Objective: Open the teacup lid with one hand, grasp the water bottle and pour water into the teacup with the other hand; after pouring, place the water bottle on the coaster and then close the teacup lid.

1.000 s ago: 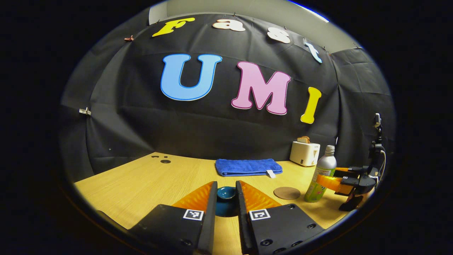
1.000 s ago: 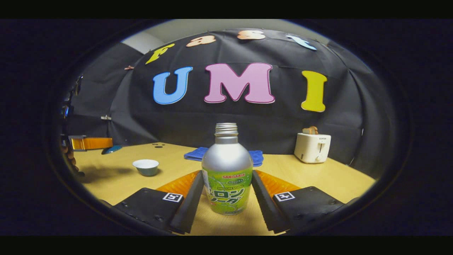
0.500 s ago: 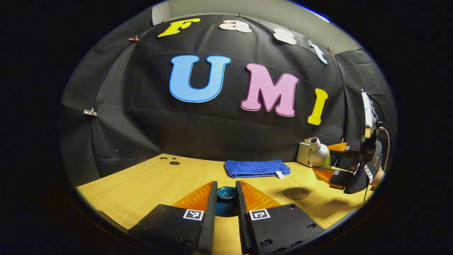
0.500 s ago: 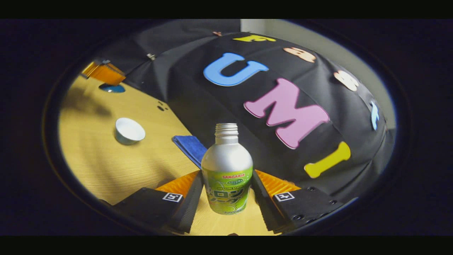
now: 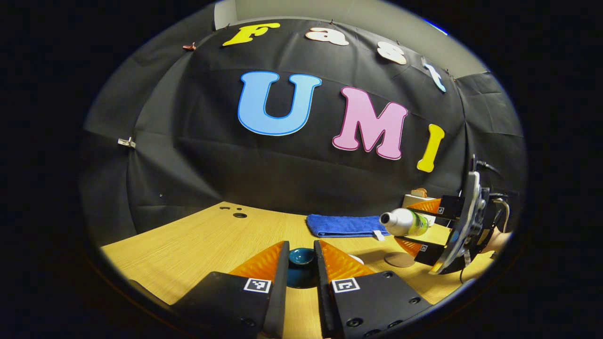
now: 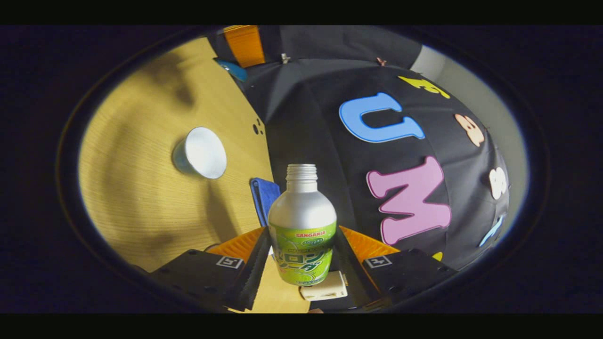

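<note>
Right gripper (image 6: 301, 263) clamps the water bottle (image 6: 302, 235), tipped sideways above the table (image 5: 198, 245), clear of the teacup (image 6: 201, 153). Left gripper (image 5: 300, 270) pinches the lid (image 5: 301, 256), fingers narrow.

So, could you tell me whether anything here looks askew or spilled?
Only the water bottle is askew: the right claw holds it tipped nearly level above the table, as pouring needs. No water is visible leaving it, and the open teacup stands upright. No spill shows.
</note>
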